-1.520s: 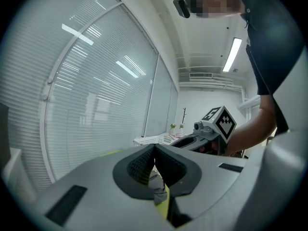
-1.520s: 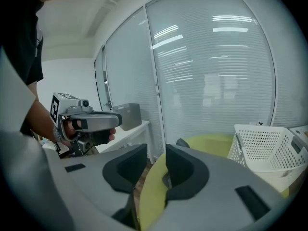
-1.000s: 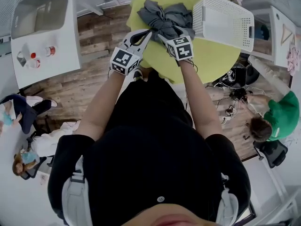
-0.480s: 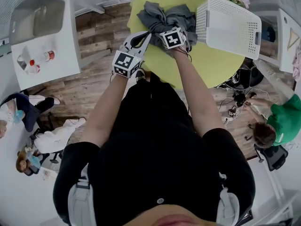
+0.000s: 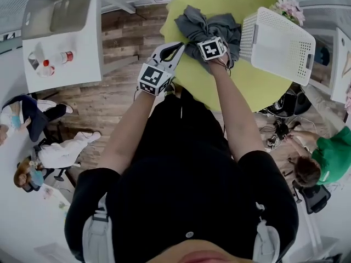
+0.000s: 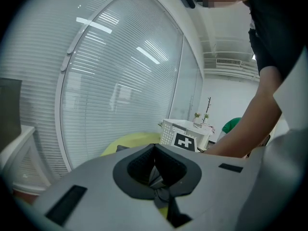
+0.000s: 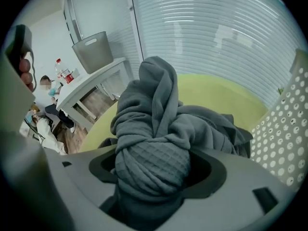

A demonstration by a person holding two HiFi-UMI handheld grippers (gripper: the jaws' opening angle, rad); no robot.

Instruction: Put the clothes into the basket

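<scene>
Head view: the grey clothes [image 5: 211, 25] lie heaped on the yellow-green surface [image 5: 258, 84] beside the white basket [image 5: 279, 43], and nothing is loaded yet.
The left gripper [image 6: 155, 177] has its fingers pressed together on a fold of cloth. Since a second ago the right gripper [image 7: 154, 170] has dropped onto the knotted bundle, its fingers just closing around it. Lifting and carrying across remain.
</scene>
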